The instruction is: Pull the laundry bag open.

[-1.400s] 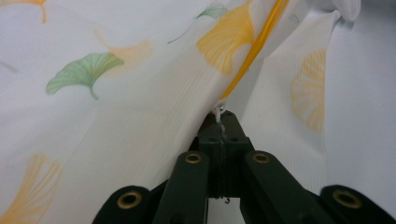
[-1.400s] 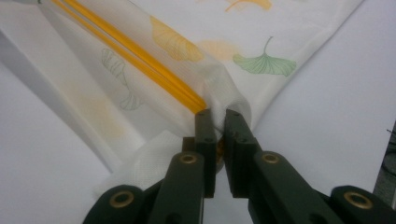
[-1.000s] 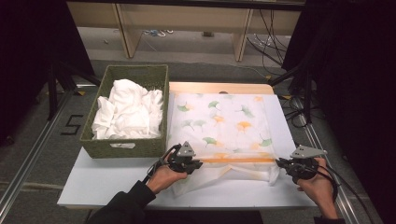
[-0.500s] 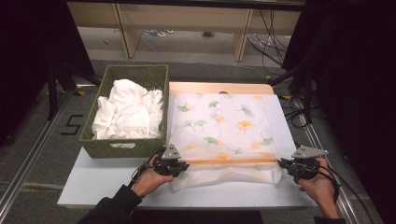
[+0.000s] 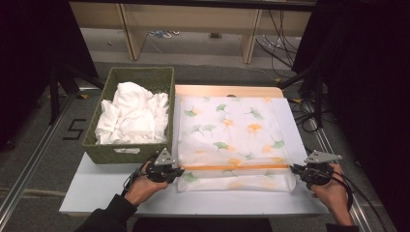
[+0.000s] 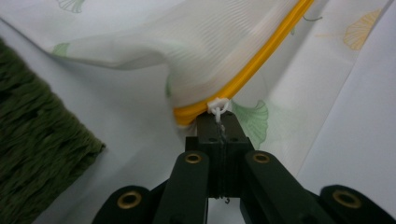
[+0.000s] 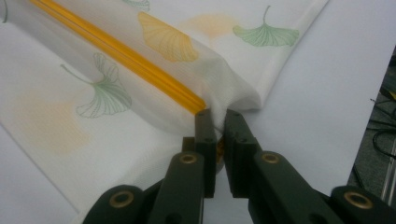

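Leftward along the orange zipper (image 5: 237, 166) went the left tool (image 5: 175, 172), clamped on its white pull (image 6: 218, 106); the right tool (image 5: 296, 170) pinches the mesh bag's (image 5: 232, 140) far end on the counter (image 5: 96, 188). Tugging harder could slip the pull or drag the bag against the basket (image 5: 128, 151).

The left gripper (image 6: 218, 122) is seen clamped tight on the white zipper pull (image 6: 218, 107) at the end of the orange zipper (image 6: 261, 60) of a leaf-printed mesh bag (image 6: 210, 42). The bag is lifted and creased near the pull above the white worktop (image 6: 355, 116). A green woven basket (image 6: 37, 149) is observed at the left edge.
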`<state>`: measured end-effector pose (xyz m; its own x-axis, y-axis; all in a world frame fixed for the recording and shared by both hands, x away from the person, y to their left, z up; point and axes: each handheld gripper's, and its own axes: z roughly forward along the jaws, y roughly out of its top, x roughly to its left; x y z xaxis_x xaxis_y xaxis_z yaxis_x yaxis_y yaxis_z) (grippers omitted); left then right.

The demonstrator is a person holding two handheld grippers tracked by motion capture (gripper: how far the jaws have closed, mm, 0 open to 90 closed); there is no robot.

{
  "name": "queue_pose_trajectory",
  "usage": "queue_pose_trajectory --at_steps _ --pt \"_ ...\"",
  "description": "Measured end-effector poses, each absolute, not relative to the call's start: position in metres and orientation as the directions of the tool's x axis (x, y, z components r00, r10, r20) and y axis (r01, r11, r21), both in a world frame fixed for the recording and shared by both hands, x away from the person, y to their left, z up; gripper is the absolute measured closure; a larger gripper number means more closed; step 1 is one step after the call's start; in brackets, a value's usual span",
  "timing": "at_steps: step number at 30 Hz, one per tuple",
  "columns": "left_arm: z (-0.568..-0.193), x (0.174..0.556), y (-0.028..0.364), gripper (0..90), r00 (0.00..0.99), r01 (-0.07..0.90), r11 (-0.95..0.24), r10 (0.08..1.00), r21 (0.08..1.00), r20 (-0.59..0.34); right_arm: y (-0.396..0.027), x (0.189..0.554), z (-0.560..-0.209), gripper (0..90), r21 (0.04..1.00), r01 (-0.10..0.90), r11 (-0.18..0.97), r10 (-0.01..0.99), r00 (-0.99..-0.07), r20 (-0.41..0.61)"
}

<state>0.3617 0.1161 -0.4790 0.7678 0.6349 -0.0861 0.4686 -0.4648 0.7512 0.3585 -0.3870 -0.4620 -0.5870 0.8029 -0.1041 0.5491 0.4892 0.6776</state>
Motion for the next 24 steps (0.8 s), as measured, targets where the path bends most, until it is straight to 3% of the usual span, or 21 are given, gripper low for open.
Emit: queue_pose_trajectory --at_steps 9,12,13,18,19,24 --pt "-0.477 0.357 0.120 88.9 0.753 0.487 -0.418 0.646 0.767 -0.126 -0.389 0.358 -0.465 83.8 0.667 0.563 0.488 0.805 -0.585 -0.095" --pt "-0.476 0.357 0.119 88.7 0.762 0.476 -0.424 0.636 0.770 -0.121 -0.389 0.360 -0.465 76.0 0.683 0.552 0.479 0.812 -0.575 -0.104" --pt "-0.476 0.356 0.117 88.6 0.754 0.484 -0.420 0.645 0.768 -0.123 -0.387 0.361 -0.462 59.7 0.708 0.512 0.486 0.816 -0.557 -0.158" --pt "-0.476 0.357 0.117 88.5 0.764 0.473 -0.435 0.635 0.766 -0.111 -0.376 0.359 -0.455 47.4 0.715 0.502 0.487 0.819 -0.547 -0.173" --pt "-0.476 0.357 0.116 88.4 0.753 0.483 -0.425 0.647 0.765 -0.116 -0.365 0.359 -0.451 43.9 0.742 0.438 0.507 0.775 -0.609 -0.169" --pt "-0.475 0.358 0.117 88.3 0.761 0.473 -0.422 0.638 0.773 -0.117 -0.323 0.357 -0.450 33.9 0.750 0.371 0.548 0.687 -0.711 -0.150"
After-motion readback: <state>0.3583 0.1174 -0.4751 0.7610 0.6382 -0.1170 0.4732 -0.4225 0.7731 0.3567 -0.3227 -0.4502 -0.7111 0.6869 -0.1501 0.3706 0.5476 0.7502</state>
